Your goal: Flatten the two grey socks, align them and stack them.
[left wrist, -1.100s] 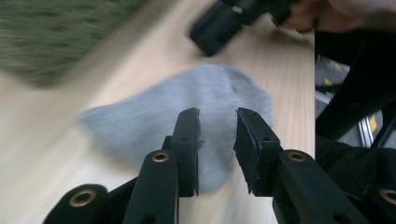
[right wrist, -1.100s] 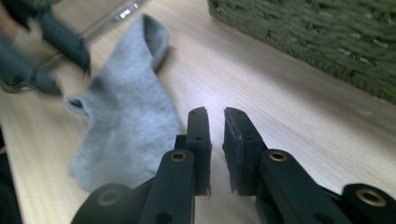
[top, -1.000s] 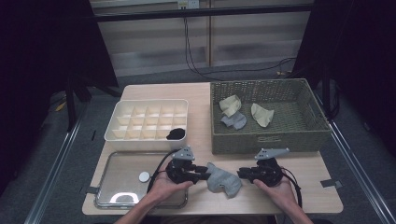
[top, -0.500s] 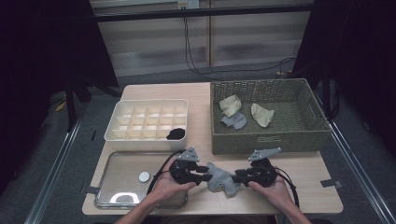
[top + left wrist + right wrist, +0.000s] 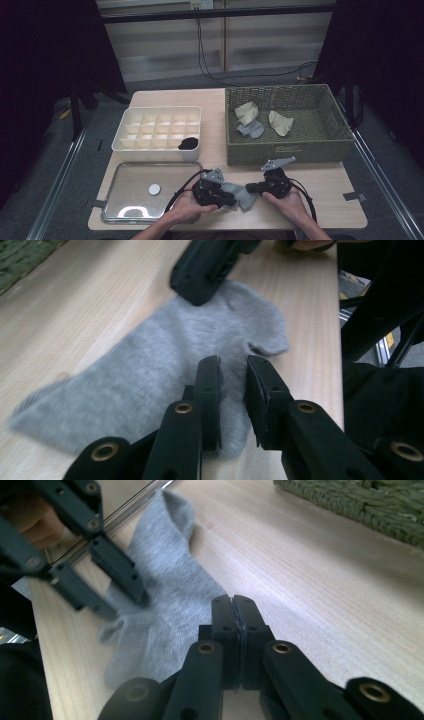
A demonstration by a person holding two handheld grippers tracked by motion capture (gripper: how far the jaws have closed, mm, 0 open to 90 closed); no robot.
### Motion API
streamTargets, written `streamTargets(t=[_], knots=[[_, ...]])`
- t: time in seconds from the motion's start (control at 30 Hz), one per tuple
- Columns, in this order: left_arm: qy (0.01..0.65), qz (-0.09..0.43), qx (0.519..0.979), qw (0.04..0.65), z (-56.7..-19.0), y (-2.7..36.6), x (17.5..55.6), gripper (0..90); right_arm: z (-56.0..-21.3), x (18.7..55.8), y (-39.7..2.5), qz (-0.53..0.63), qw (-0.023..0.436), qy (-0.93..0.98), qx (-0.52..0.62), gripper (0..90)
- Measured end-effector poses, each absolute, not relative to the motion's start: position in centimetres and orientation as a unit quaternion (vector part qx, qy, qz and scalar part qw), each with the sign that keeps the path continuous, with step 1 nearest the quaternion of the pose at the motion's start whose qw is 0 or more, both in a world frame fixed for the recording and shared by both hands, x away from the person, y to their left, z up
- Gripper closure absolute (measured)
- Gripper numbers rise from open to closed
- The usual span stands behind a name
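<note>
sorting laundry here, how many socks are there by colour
Grey fabric socks: 2, one flat on the wooden table between the claws, one in the green woven basket
Cream fabric socks: 2, both in the basket
Black rolled sock: 1, in a front compartment of the white divided box
Total: 5

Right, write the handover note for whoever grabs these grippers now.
Left gripper: jaws open, poised over the grey sock, not clamped.
Right gripper: jaws shut at the sock's edge; whether cloth is pinched cannot be told.
The sock lies flat at the table's front edge, between both grippers.
Wicker basket holds three more socks; divided box has one dark item.
Done: this sock is out on the table.
Left: probably fold it and box it.
</note>
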State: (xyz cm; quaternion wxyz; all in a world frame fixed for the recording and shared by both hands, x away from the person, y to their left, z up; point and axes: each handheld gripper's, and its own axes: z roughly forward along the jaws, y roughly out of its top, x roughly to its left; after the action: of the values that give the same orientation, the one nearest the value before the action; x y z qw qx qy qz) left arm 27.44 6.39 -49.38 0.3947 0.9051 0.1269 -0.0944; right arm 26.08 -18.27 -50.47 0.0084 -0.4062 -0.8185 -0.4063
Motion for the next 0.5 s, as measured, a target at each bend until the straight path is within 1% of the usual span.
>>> streamTargets(t=[0.1, 0.17, 0.27, 0.33, 0.5], knots=[[0.122, -0.104, 0.899, 0.407, -49.0, 6.3, 27.1, 75.9, -50.2, 26.3, -18.3, -0.407, 0.005, -0.819, -0.405, 89.7], [0.122, -0.108, 0.900, 0.405, -49.1, 6.1, 27.0, 77.2, -49.9, 26.5, -18.5, -0.412, 0.001, -0.816, -0.407, 89.8], [0.123, -0.105, 0.905, 0.393, -49.7, 5.5, 27.3, 80.5, -49.4, 26.9, -18.8, -0.418, -0.007, -0.812, -0.408, 89.8], [0.126, -0.107, 0.901, 0.401, -49.9, 5.1, 27.6, 81.0, -49.1, 27.1, -18.9, -0.423, -0.011, -0.810, -0.406, 89.8], [0.125, -0.100, 0.904, 0.397, -49.9, 4.5, 27.9, 81.8, -48.7, 27.6, -19.0, -0.431, -0.013, -0.806, -0.407, 89.8]])
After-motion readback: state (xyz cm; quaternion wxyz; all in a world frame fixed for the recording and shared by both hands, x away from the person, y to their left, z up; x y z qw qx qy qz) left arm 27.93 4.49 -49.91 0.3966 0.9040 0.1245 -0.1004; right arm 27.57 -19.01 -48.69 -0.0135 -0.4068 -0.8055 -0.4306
